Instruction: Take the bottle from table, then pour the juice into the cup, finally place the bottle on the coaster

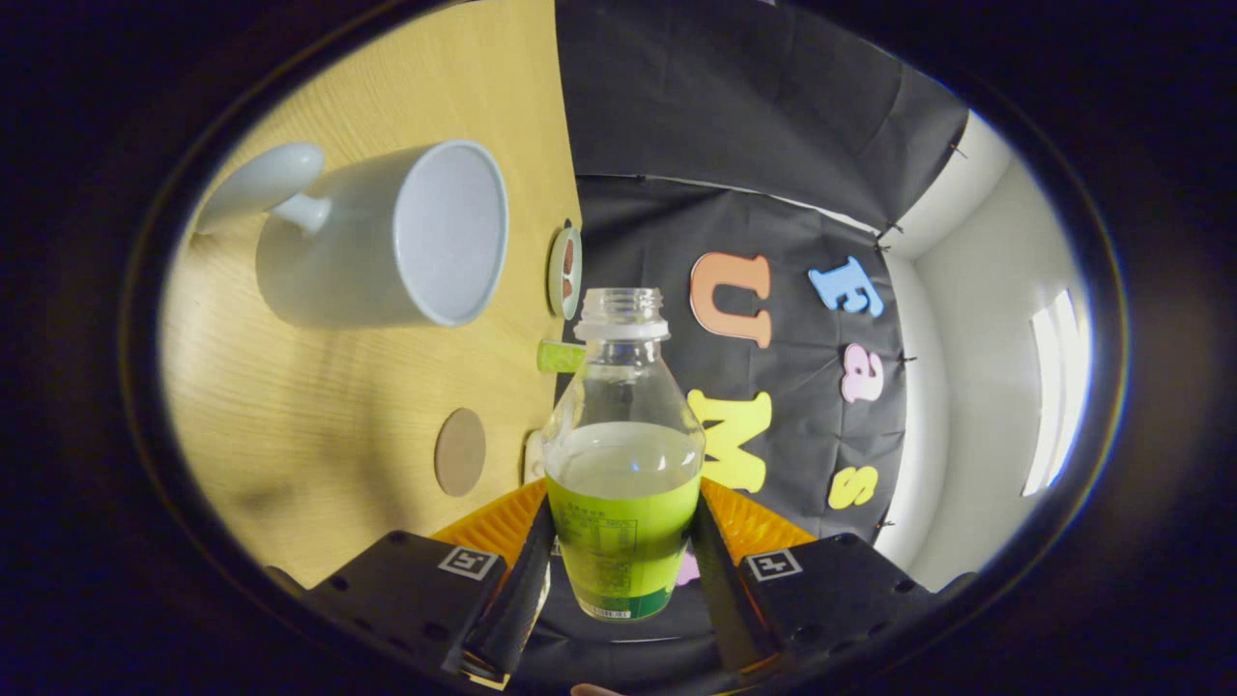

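Bottle (623,454) sits clamped between the fingers (623,570), both pressing its labelled sides, uncapped mouth pointing ahead. The whole view is rolled, so the worktop (319,435) stands on edge with the white cup (387,237) lying beyond the neck. Pouring looks to be the step in hand; next the mouth must come over the cup's opening. The round coaster (460,451) waits nearer the fingers.

The hand-held gripper (623,565) is rolled sideways, both fingers (522,580) clamped on the bottle (623,483).
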The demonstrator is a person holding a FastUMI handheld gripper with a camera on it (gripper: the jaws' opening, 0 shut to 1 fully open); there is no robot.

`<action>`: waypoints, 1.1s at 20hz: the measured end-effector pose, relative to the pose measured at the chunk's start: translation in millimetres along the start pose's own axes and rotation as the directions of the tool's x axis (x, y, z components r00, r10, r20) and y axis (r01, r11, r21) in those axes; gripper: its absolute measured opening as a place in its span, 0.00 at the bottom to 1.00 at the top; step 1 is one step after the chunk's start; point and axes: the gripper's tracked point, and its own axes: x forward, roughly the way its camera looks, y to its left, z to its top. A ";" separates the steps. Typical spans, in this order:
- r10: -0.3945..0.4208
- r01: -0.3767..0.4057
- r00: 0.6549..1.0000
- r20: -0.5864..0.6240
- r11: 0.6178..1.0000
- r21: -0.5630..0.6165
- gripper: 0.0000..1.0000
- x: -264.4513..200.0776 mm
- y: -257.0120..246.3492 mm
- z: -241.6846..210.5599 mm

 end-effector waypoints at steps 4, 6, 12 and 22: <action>-0.018 0.019 1.000 0.016 0.999 -0.040 0.78 6.8 -5.8 0.5; -0.021 0.022 1.000 0.017 0.998 -0.058 0.78 3.1 -6.1 -0.9; -0.028 0.031 0.999 0.032 0.995 -0.091 0.78 -2.0 -10.2 7.3; -0.029 0.033 0.999 0.038 0.992 -0.124 0.78 -4.2 -10.3 13.9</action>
